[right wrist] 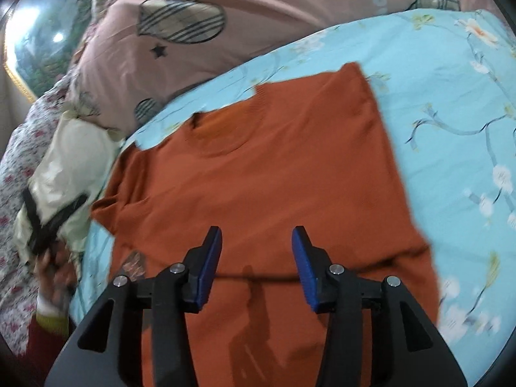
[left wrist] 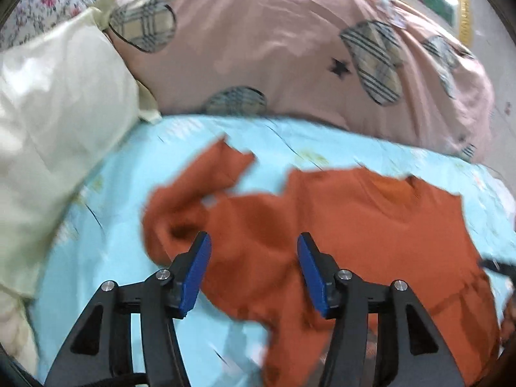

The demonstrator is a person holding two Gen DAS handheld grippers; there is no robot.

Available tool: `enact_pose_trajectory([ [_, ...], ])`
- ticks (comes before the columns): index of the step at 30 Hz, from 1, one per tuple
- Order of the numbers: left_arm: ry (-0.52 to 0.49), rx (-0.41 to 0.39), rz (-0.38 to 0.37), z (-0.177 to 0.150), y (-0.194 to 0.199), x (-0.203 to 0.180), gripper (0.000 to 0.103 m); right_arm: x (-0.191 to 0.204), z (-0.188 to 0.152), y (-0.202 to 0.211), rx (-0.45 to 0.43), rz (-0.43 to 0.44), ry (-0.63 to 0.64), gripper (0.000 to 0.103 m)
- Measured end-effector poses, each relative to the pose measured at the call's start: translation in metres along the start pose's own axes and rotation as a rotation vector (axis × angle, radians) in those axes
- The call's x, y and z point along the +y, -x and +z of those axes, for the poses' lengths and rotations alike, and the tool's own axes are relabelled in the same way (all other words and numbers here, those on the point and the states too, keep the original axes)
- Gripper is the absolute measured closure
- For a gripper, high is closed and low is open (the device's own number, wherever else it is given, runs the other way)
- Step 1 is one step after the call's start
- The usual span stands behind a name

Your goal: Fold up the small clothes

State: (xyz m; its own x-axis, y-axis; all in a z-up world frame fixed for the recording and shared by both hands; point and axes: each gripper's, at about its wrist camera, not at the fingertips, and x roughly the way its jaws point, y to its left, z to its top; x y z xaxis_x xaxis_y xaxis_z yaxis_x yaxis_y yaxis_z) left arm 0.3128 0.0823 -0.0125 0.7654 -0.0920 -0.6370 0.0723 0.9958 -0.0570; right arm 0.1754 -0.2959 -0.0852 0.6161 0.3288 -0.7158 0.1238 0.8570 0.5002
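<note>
The orange sweater (right wrist: 258, 167) lies mostly flat just ahead of and beneath the right gripper (right wrist: 256, 242), whose jaws stand apart and empty. The left gripper (left wrist: 253, 248) is also apart, holding nothing, with a rumpled sleeve (left wrist: 193, 190) just beyond its left pad. Judging by that, the sleeve wants folding inward: pinch near its cuff, lift low, lay it across the body. Underneath is a light-blue floral bedsheet (right wrist: 451, 103); beyond it a pink duvet (left wrist: 274, 38) and a cream pillow (left wrist: 58, 103).

Sweater (right wrist: 267, 174) on sheet (right wrist: 451, 103); pillows (left wrist: 290, 48) behind
</note>
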Motion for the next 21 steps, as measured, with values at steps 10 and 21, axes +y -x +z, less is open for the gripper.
enact_pose_trajectory([
  [10, 0.028, 0.162, 0.171, 0.079, -0.128, 0.028, 0.027, 0.022, -0.018, -0.002, 0.041, 0.046, 0.023, 0.056],
  [21, 0.148, 0.083, 0.097, 0.060, -0.114, 0.039, 0.098, 0.026, -0.027, 0.008, 0.016, 0.050, 0.046, 0.056],
])
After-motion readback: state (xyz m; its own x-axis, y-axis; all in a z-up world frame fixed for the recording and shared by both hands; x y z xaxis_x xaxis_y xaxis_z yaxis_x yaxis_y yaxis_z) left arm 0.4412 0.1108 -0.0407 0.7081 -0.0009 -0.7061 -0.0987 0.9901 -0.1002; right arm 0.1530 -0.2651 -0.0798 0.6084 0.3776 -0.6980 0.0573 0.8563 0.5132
